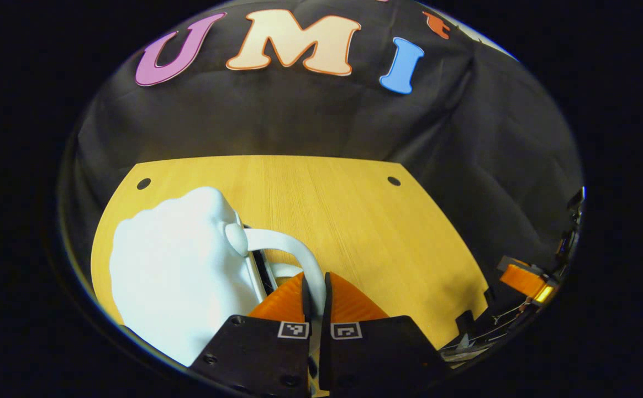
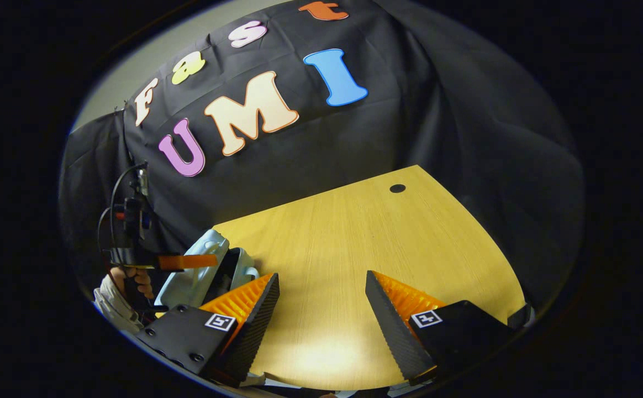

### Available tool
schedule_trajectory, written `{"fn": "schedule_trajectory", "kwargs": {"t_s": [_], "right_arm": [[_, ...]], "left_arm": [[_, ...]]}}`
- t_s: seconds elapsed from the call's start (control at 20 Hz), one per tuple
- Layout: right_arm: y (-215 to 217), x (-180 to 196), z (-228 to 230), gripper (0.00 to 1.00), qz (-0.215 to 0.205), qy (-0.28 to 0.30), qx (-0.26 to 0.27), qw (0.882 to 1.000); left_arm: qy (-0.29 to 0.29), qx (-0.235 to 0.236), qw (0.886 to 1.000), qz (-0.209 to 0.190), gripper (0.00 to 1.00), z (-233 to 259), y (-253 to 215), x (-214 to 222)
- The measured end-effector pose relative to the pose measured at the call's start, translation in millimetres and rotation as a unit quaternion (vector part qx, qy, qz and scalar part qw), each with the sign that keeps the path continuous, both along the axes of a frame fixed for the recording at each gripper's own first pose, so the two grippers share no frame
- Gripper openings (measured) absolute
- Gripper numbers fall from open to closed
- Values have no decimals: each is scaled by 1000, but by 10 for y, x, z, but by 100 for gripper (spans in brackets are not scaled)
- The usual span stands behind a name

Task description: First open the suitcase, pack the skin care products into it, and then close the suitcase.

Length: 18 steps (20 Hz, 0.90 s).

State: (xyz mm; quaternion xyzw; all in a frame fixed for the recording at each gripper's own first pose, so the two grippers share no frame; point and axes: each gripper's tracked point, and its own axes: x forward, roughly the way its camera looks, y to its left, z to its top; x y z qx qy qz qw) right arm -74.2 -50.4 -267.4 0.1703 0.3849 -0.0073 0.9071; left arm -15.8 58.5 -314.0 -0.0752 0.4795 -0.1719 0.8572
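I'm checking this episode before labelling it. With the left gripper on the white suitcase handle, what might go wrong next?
1. The left gripper pinches only the thin curved handle; it may slip out as the suitcase is pulled.
2. The suitcase sits at the table edge and may slide off.
3. The right gripper is open, away from it, so nothing steadies the case.
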Motion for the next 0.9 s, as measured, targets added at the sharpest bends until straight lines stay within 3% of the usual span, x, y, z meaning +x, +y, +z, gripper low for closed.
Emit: {"fn": "schedule_trajectory", "kwargs": {"t_s": [0.2, 0.55, 0.65, 0.7, 0.85, 0.9], "right_arm": [[-126, -60, -1, 99, -8, 5, -6, 1000], [-100, -20, 34, 99, 4, 1, -6, 1000], [-72, 11, 45, 99, 10, -3, -7, 1000], [-54, 35, 57, 99, 12, -6, -7, 1000], [20, 135, 151, 99, 16, -23, -6, 1000], [30, 175, 192, 99, 18, -32, -12, 999]], "left_arm": [[15, 42, 999, -21, 1, -331, -130, -119], [20, 52, 998, 8, 6, -540, -203, -116], [4, 35, 999, 28, 17, -429, -276, -71], [-14, 33, 999, 34, 38, -339, -328, -59], [-90, 37, 994, 46, 84, 59, -324, 46], [-115, 31, 992, 45, 95, 222, -347, 69]]}}
